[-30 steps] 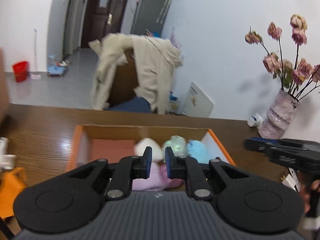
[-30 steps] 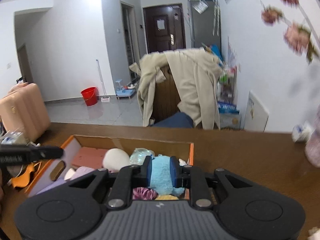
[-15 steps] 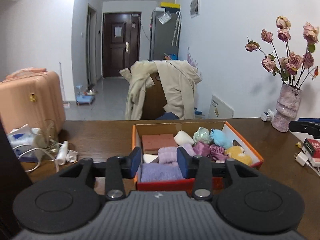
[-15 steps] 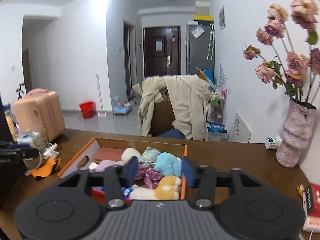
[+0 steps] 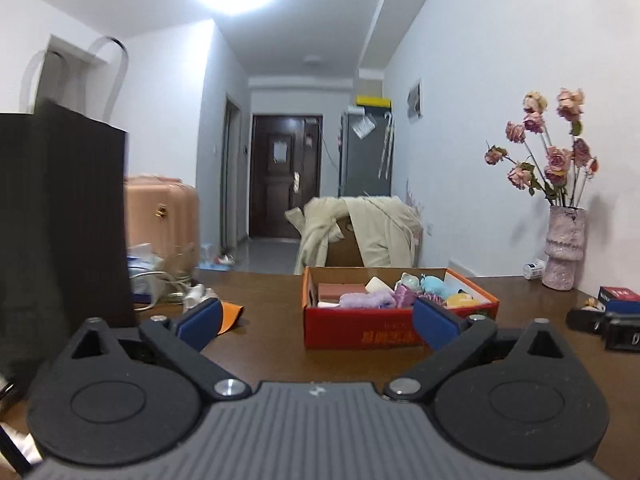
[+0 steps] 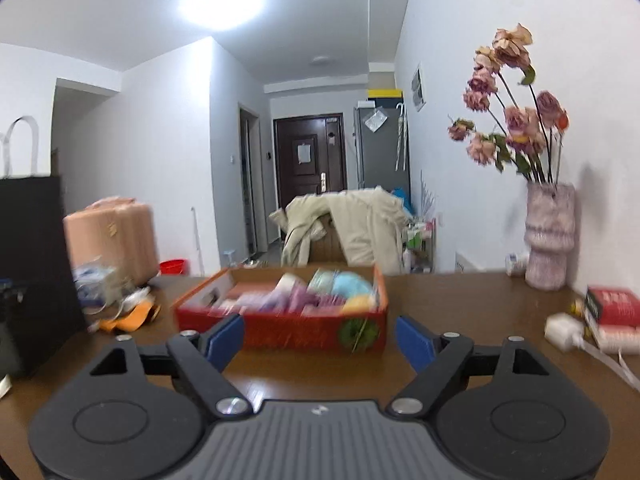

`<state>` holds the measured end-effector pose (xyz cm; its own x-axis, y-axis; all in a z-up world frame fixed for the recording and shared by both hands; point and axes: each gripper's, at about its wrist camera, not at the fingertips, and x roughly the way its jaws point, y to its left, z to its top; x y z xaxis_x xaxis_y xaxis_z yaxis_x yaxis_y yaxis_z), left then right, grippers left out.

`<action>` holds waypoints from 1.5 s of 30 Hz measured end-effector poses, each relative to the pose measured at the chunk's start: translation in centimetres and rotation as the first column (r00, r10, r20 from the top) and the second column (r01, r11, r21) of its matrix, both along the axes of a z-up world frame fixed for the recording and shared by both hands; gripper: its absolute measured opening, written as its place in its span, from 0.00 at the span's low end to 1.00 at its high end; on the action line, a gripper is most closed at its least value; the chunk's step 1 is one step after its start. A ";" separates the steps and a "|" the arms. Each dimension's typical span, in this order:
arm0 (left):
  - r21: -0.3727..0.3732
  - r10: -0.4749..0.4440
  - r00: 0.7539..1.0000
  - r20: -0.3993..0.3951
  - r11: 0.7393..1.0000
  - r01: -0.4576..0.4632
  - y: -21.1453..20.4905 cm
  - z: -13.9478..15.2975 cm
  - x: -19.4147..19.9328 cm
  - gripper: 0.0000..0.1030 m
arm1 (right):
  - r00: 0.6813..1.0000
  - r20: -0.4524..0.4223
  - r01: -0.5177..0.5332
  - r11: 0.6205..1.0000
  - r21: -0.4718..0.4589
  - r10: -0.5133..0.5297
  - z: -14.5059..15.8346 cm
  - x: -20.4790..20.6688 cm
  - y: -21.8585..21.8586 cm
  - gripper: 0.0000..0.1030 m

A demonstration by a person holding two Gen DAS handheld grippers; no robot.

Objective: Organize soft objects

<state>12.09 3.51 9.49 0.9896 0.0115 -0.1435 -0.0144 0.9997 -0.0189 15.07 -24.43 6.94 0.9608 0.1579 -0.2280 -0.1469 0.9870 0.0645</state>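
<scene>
A red-orange cardboard box (image 5: 360, 334) (image 6: 280, 326) stands on the brown table. It holds soft things: a purple towel (image 5: 366, 300), a blue plush (image 5: 434, 283) (image 6: 352, 285), a yellow plush (image 5: 460, 300) and a white roll (image 5: 378, 283). My left gripper (image 5: 316, 323) hovers over the table short of the box, its jaws opening wide with nothing between them. My right gripper (image 6: 319, 340) is also back from the box, jaws opening, nothing held. The right wrist view is blurred by motion.
A tall black paper bag (image 5: 60, 220) (image 6: 32, 260) stands at the left. An orange cloth (image 5: 230, 314) and cables lie beside it. A vase of dried roses (image 6: 548, 236), a red book (image 6: 612, 308) and a white charger (image 6: 564, 330) sit at the right.
Both grippers have drawn back from over the box, which now looks smaller and farther off. Both pairs of jaws went from nearly shut to wide apart.
</scene>
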 end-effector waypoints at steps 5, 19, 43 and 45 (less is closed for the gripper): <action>0.016 0.011 1.000 -0.011 1.000 -0.011 0.3 -1.8 -6.3 1.00 | 0.999 -0.024 0.030 1.000 -0.002 -0.030 -1.9 -6.2 1.2 0.89; 0.020 -0.056 0.998 -0.029 0.998 0.057 -1.0 -2.6 -8.5 1.00 | 0.999 -0.039 -0.030 0.999 0.013 0.030 -3.2 -9.8 2.4 0.90; 0.020 -0.050 0.998 -0.025 0.999 0.051 -0.8 -2.8 -8.3 1.00 | 0.999 -0.014 -0.028 1.000 0.011 0.029 -2.9 -9.7 2.4 1.00; 0.019 -0.052 0.998 -0.026 0.998 0.052 -0.8 -2.8 -8.3 1.00 | 0.999 -0.018 -0.028 1.000 0.013 0.029 -2.9 -9.7 2.3 1.00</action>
